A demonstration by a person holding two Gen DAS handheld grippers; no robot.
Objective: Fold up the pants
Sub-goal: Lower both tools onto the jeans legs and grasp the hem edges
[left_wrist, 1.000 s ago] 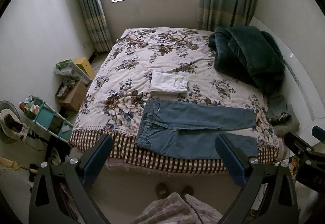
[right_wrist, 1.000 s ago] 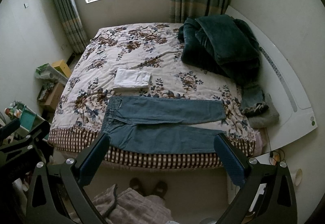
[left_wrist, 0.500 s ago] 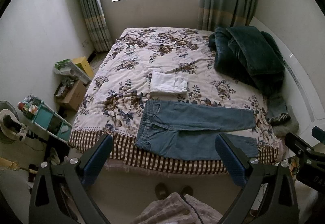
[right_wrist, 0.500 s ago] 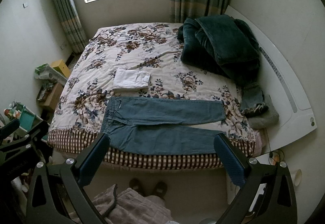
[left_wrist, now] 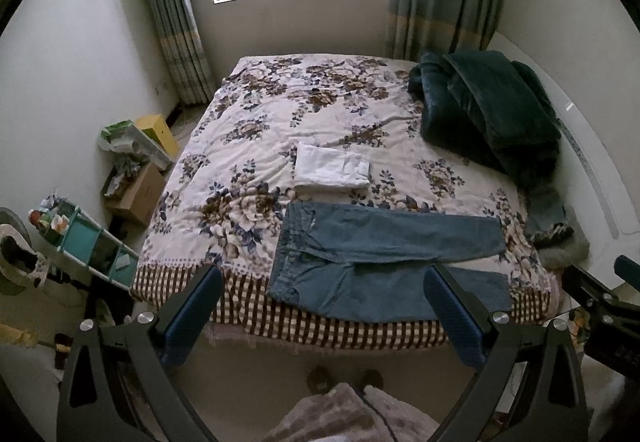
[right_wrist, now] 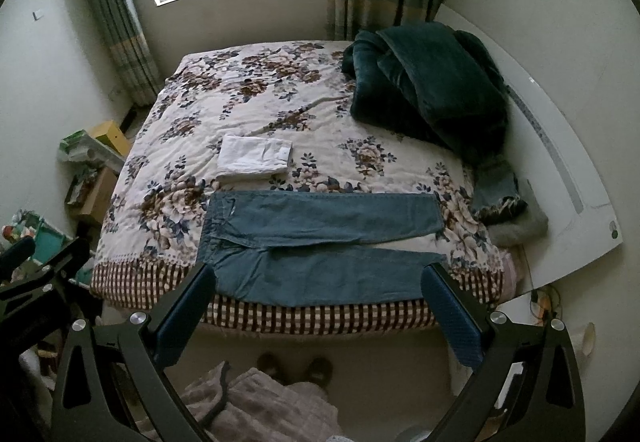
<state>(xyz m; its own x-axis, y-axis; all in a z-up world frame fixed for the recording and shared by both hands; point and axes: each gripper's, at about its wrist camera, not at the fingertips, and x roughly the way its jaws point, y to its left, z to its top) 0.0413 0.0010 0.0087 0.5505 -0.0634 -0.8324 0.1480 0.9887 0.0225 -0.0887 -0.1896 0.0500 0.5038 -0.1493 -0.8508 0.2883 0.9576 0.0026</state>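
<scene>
Pants (left_wrist: 384, 262) were the blue jeans laid flat along the near edge of the bed (left_wrist: 320, 113), waistband to the left and both legs running right, the near leg partly draped over the checkered edge of the cover. Legs were spread a bit apart, nothing folded yet. A folded white garment (left_wrist: 331, 171) sat just behind the waistband end, and a dark green blanket (left_wrist: 488, 113) was heaped at the far right by the headboard. Another bit of denim (right_wrist: 496, 185) was lying at the right edge, below the blanket.

Left gripper (left_wrist: 320, 316) was held up over the floor, well short of the bed, fingers wide apart with nothing in them. Right gripper (right_wrist: 318, 312) was the same deal: spread wide, empty, not touching the jeans.
</scene>
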